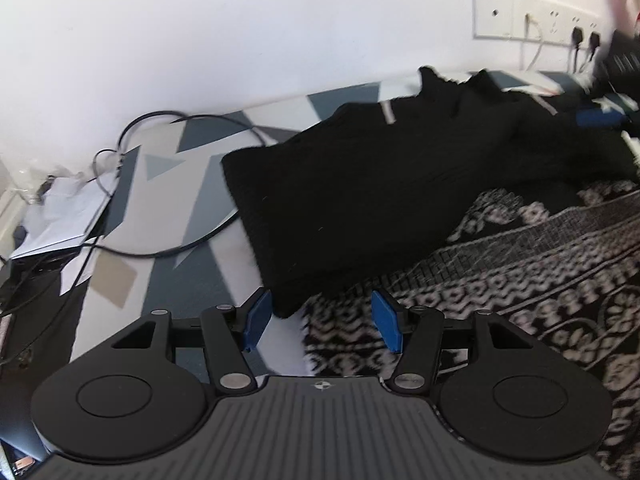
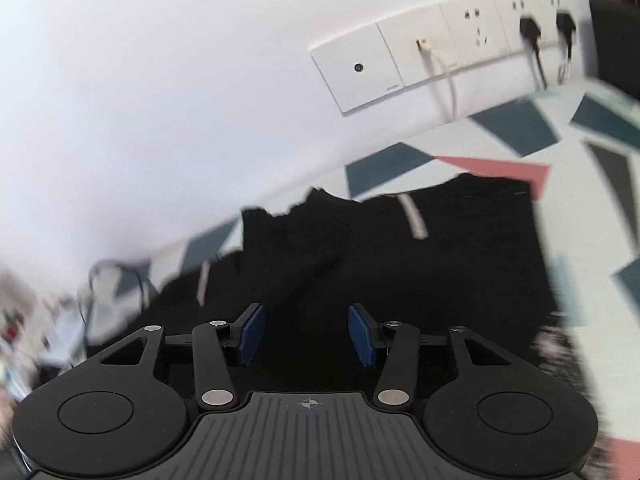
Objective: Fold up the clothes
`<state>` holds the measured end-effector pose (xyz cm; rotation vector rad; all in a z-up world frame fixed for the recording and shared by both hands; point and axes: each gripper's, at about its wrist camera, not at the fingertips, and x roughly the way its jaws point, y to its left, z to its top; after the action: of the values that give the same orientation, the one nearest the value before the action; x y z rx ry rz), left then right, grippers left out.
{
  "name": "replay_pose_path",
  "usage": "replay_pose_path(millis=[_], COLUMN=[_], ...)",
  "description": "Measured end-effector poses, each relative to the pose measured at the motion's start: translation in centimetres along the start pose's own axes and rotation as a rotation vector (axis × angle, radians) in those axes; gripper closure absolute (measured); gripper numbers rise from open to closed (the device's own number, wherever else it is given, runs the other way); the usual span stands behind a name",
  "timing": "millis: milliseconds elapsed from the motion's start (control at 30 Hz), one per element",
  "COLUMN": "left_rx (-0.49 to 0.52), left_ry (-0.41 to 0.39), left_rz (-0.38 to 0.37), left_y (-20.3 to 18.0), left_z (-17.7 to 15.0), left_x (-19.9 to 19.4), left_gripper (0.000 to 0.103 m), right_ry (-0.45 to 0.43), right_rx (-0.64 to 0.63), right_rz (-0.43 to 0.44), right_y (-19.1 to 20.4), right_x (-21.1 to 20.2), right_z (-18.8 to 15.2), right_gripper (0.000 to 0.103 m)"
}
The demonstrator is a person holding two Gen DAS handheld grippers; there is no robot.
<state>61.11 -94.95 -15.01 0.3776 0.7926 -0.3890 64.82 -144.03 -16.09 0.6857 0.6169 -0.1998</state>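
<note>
Black garment [image 1: 392, 184] being laid long-axis 8-to-2 o'clock; no writing legible; left gripper [image 1: 320, 320], right gripper [image 2: 306, 334] being held parted, empty.

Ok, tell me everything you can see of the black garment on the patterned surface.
The black garment looks like a soft knit. It lies partly folded and flat on the geometric-print cover, near the white wall. Two pale stripes cross its far part, where the edge is rumpled. A black-and-white patterned fabric overlaps its near edge. Neither gripper grips it.
</note>
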Motion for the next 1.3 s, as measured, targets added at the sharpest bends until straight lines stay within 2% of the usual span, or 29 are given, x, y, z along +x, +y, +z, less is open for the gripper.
replay_pose_path(millis=[100, 167, 233, 267, 300, 400, 500, 533, 633, 667, 767, 867, 967, 1133, 1200, 1300], left_rx=[-0.02, -0.034, -0.033, -0.022, -0.011, -0.021, -0.048, -0.051, -0.046, -0.045, -0.04, -0.036, -0.028, -0.021, -0.003, 0.027], left_ry=[0.009, 0.01, 0.007, 0.002, -0.003, -0.007, -0.005, -0.005, -0.009, -0.01, -0.01, -0.008, -0.015, -0.051, -0.071, -0.075], left_rz=[0.059, 0.072, 0.068, 0.069, 0.073, 0.063, 0.04, 0.033, 0.026, 0.025, 0.028, 0.038, 0.037, 0.003, -0.004, -0.001], left_y=[0.4, 0.8, 1.2, 1.2, 1.3, 1.7, 2.2, 2.3, 2.4, 2.4, 2.2, 2.1, 1.9, 1.5, 1.0, 0.1], left_z=[-0.3, -0.3, -0.3, -0.3, -0.3, -0.4, -0.2, -0.2, -0.1, 0.0, 0.1, 0.2, 0.2, 0.3, 0.5, 0.9], left_x=[0.7, 1.0, 1.0, 1.0, 1.0, 1.2, 1.5, 1.5, 1.7, 1.7, 1.8, 1.9, 1.8, 1.0, 0.7, 0.9], left_gripper=[0.046, 0.046, 0.046, 0.044, 0.042, 0.04, 0.04, 0.04, 0.04, 0.04, 0.04, 0.04, 0.04, 0.04, 0.04, 0.04], right_ry=[0.011, 0.021, 0.013, 0.007, -0.007, -0.092, -0.223, -0.256, -0.284, -0.255, -0.171, -0.17, -0.192, -0.105, -0.053, -0.008], right_rx=[0.163, 0.254, 0.311, 0.326, 0.332, 0.313, 0.354, 0.363, 0.313, 0.27, 0.14, 0.076, 0.139, 0.131, 0.1, 0.074], right_rz=[0.003, -0.007, -0.008, -0.011, -0.011, -0.003, -0.013, -0.034, -0.149, -0.157, -0.172, -0.13, -0.131, -0.258, -0.287, -0.253], right_y=[-0.5, -0.7, -0.7, -0.6, -0.4, 0.1, -0.5, -0.8, -0.9, -0.8, -0.5, -0.8, -2.6, -6.2, -6.6, -6.4], right_x=[3.5, 5.5, 6.5, 6.5, 6.1, 2.9, -2.9, -4.8, -8.5, -8.1, -6.8, -6.3, -7.0, -7.1, -6.9, -6.5], right_z=[1.2, 1.8, 1.8, 1.7, 1.6, 1.5, 1.7, 1.8, 2.8, 3.5, 5.4, 7.0, 7.3, 3.5, 1.5, -0.4], right_gripper=[0.059, 0.06, 0.079, 0.095, 0.095, 0.097, 0.097, 0.097, 0.096, 0.092, 0.068, 0.069, 0.068, 0.07, 0.074, 0.079])
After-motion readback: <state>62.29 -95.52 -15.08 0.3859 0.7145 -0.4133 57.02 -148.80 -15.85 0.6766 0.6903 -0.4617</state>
